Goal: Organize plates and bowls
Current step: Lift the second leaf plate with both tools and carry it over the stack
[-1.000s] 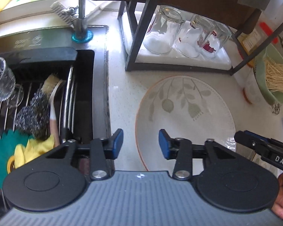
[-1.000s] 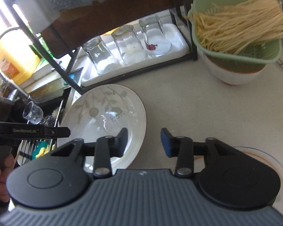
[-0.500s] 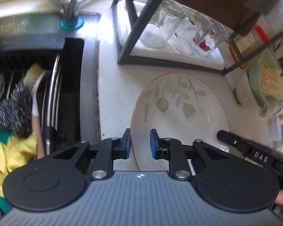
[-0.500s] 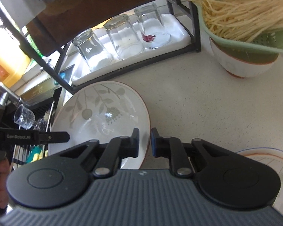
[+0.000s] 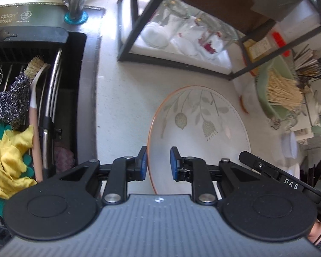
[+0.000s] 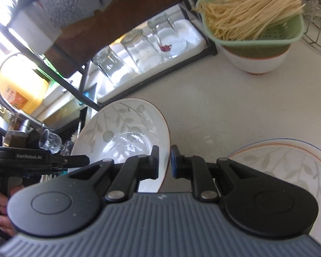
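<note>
Both grippers pinch opposite rims of the leaf-patterned plate (image 5: 200,126): left gripper (image 5: 158,162) and right gripper (image 6: 164,161) each have fingers closed on its edge. The plate sits tilted above the bench (image 6: 214,107) beside the sink (image 5: 70,98). Likely step: lifting it; the next move calls for level carrying toward the second plate (image 6: 289,167).

The plate (image 5: 203,128) lies on the worktop (image 5: 122,107), the sink (image 5: 38,98) to its left, the rack (image 5: 182,49) of glasses (image 6: 139,49) behind, a second plate (image 6: 289,165) right.

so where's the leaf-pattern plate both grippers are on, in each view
Left wrist view: leaf-pattern plate lies right of centre, its left rim between the left gripper fingers.
Right wrist view: it sits left of centre, its right rim between the right gripper fingers.
Shared landmark: upturned glasses.
</note>
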